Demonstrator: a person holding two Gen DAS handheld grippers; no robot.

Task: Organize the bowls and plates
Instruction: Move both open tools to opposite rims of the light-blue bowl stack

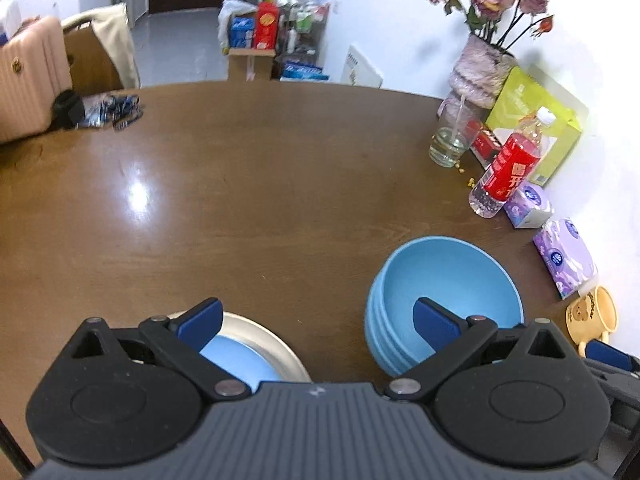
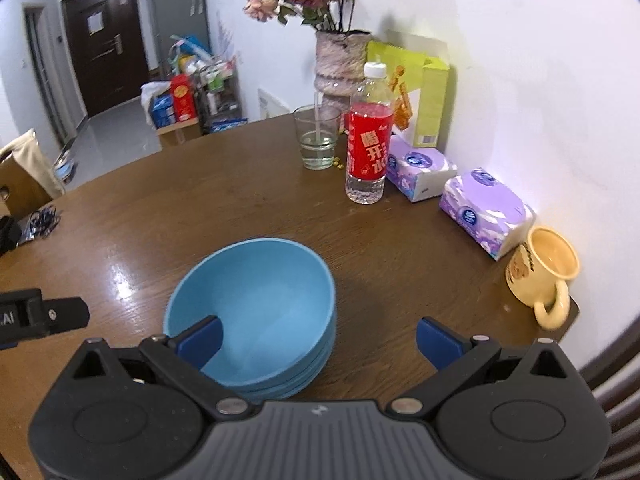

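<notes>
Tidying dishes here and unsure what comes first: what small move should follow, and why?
Probably ease the open left gripper down toward the plates; they lie below its fingers, ungripped. The blue bowls already sit nested, and the right gripper is open too.

A brown wooden table point(image 2: 224, 200) carries a stack of blue bowls point(image 2: 260, 312) and, left of it, a steel plate point(image 1: 276, 344) holding a blue plate point(image 1: 236, 360). Along the wall stand a red-labelled water bottle point(image 2: 367, 148), a glass point(image 2: 318, 140), a flower vase point(image 2: 340, 64) and a green box point(image 2: 420, 92) — then two purple tissue packs point(image 2: 486, 208) and a yellow mug point(image 2: 542, 272).
</notes>
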